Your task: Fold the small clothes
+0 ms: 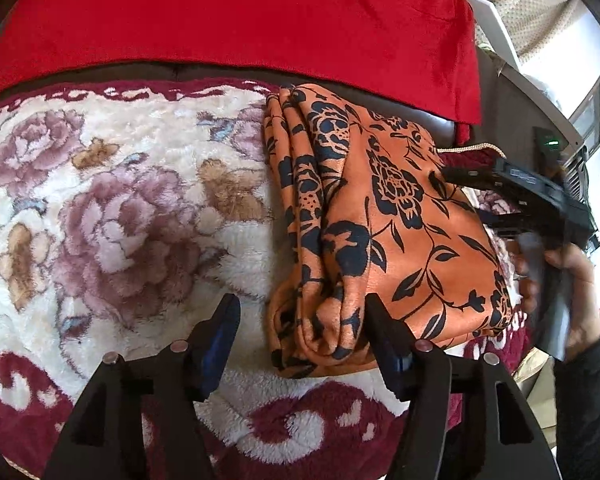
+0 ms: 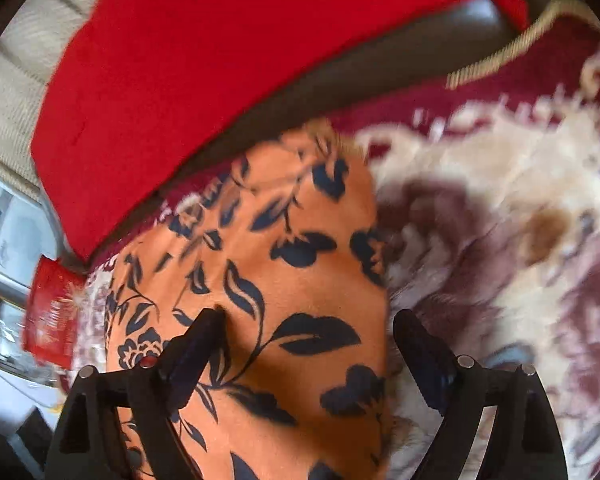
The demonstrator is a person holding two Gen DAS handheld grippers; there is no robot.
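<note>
I see the folded orange garment (image 1: 380, 232) lying on the floral blanket (image 1: 120, 208), its far end just short of the red cushion (image 1: 236, 16). My left gripper (image 1: 300, 320) is spread, nothing pinched, hovering at the garment's near corner. My right gripper (image 2: 308, 332) is spread wide above the garment, gripping nothing.
</note>
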